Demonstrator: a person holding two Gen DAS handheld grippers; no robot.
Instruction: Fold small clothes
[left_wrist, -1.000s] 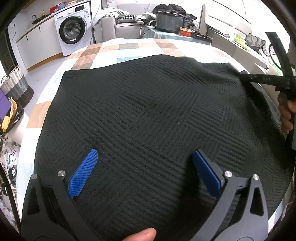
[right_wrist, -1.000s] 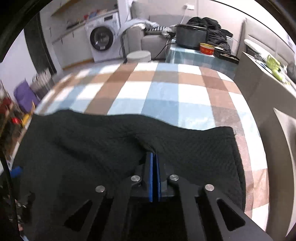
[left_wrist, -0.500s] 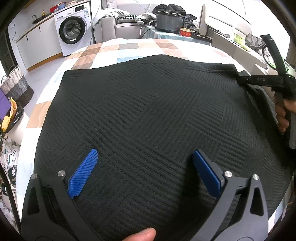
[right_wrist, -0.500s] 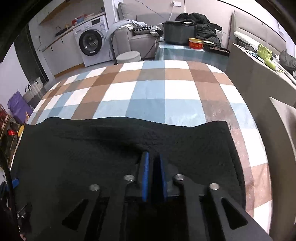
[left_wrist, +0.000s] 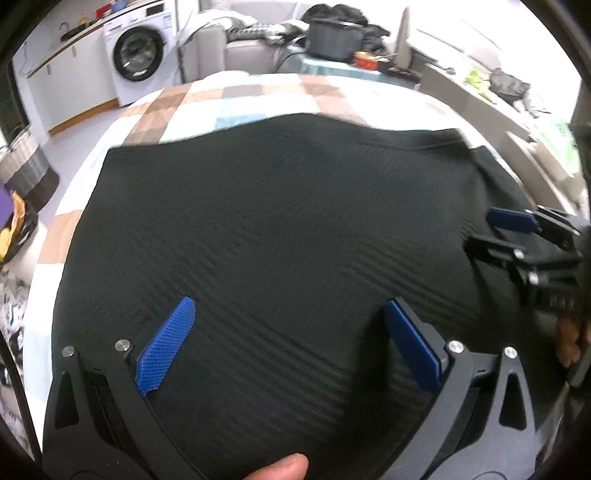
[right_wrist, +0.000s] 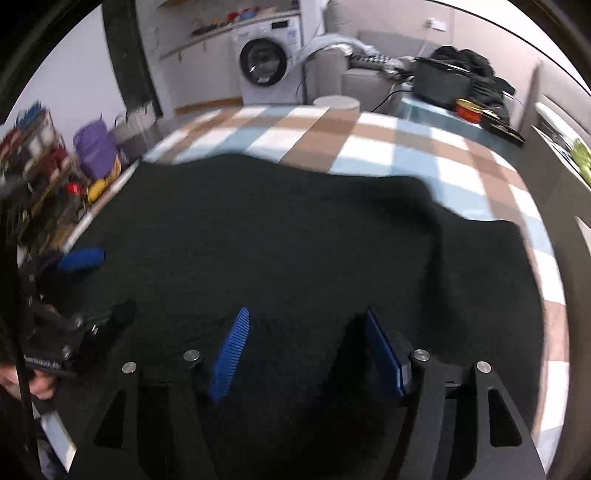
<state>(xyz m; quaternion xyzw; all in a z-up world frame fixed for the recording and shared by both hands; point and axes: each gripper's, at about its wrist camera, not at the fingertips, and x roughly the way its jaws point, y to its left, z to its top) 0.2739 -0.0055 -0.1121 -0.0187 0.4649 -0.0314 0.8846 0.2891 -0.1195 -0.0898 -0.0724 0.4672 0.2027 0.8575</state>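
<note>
A black ribbed knit garment (left_wrist: 280, 229) lies spread over the checked cloth of the table (left_wrist: 236, 99). My left gripper (left_wrist: 290, 314) hovers open above its near part, blue pads wide apart, nothing between them. In the right wrist view the same garment (right_wrist: 295, 240) fills the middle, with a raised fold at its right side. My right gripper (right_wrist: 306, 328) is above it, its jaws opening, and the fabric is no longer pinched between the pads. It also shows at the right edge of the left wrist view as the right gripper (left_wrist: 506, 229).
A washing machine (left_wrist: 138, 62) and a sofa with clothes stand behind the table. A dark pot (left_wrist: 334, 35) and a red tin sit on a side table. Baskets and bags (left_wrist: 26, 177) stand on the floor at the left. A thumb (left_wrist: 280, 467) shows at the bottom edge.
My right gripper was shut on the garment's edge; it has let go, its jaws have spread, and it has swung across over the garment. The left gripper has stayed put.
</note>
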